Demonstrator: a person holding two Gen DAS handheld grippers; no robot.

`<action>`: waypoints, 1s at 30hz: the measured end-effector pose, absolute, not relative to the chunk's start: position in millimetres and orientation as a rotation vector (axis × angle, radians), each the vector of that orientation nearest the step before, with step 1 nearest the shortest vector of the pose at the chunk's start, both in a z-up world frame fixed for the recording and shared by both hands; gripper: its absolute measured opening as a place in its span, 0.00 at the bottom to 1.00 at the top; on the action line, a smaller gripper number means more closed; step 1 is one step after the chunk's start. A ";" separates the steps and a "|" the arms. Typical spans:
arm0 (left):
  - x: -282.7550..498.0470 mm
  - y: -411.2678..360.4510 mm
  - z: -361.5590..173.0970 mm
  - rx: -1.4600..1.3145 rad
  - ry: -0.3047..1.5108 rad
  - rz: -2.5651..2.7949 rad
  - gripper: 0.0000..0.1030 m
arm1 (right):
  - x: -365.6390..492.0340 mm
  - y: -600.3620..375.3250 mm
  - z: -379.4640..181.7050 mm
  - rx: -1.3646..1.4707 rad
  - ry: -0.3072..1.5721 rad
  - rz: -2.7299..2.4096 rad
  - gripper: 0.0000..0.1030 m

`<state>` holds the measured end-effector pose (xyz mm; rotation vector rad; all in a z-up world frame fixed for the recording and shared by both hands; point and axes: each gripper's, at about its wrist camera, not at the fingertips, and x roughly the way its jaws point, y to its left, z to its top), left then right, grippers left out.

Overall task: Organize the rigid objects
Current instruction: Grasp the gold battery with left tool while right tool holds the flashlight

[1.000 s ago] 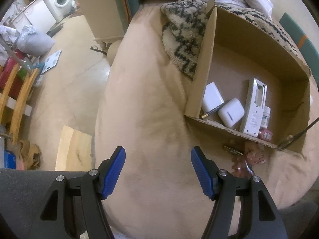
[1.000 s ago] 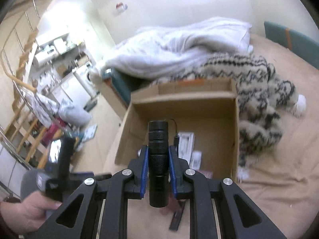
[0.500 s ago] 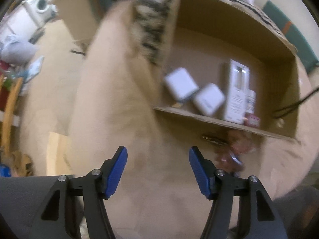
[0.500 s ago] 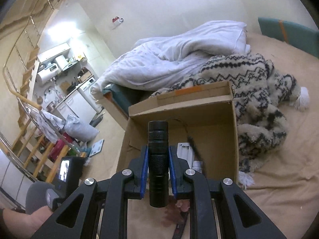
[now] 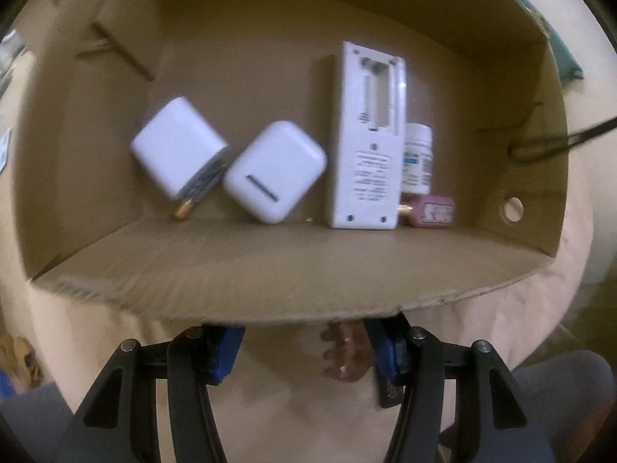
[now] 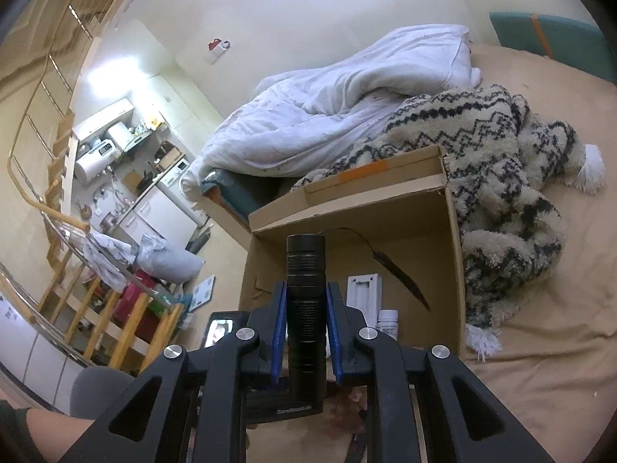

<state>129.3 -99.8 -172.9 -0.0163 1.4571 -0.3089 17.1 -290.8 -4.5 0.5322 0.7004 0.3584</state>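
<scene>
Both tongs work at the cardboard box (image 5: pixel 270 270) on the bed. Left gripper (image 5: pixel 304 351), jaws spread and just closing, hovers outside the box's near wall with a pink clip (image 5: pixel 347 359) between them, untouched. Right gripper (image 6: pixel 306 332) pinches a black flashlight (image 6: pixel 304 289) over that near edge. Inside lie a white charger (image 5: pixel 175 146), an earbud case (image 5: pixel 275 171), a white remote (image 5: pixel 368 146), and a pill bottle (image 5: pixel 418 154).

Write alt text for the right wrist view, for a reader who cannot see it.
The right gripper is shut on a black flashlight, held above an open cardboard box on a beige bed. A white device and a pill bottle show inside the box; a patterned blanket lies beside it.
</scene>
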 end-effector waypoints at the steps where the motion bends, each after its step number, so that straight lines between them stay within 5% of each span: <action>1: 130.7 -101.5 -175.5 -0.016 1.463 -0.326 0.52 | 17.5 -290.0 -4.1 0.532 0.701 0.361 0.20; 10: 145.6 -96.8 -194.6 -0.035 1.479 -0.431 0.49 | 20.9 -287.3 -8.1 0.533 0.727 0.367 0.20; 15: 143.8 -87.5 -204.1 -0.074 1.501 -0.457 0.25 | 22.6 -286.2 -10.0 0.529 0.739 0.357 0.20; 30: 115.8 -77.5 -196.1 -0.010 1.519 -0.352 0.23 | 22.4 -280.4 -13.1 0.482 0.759 0.346 0.20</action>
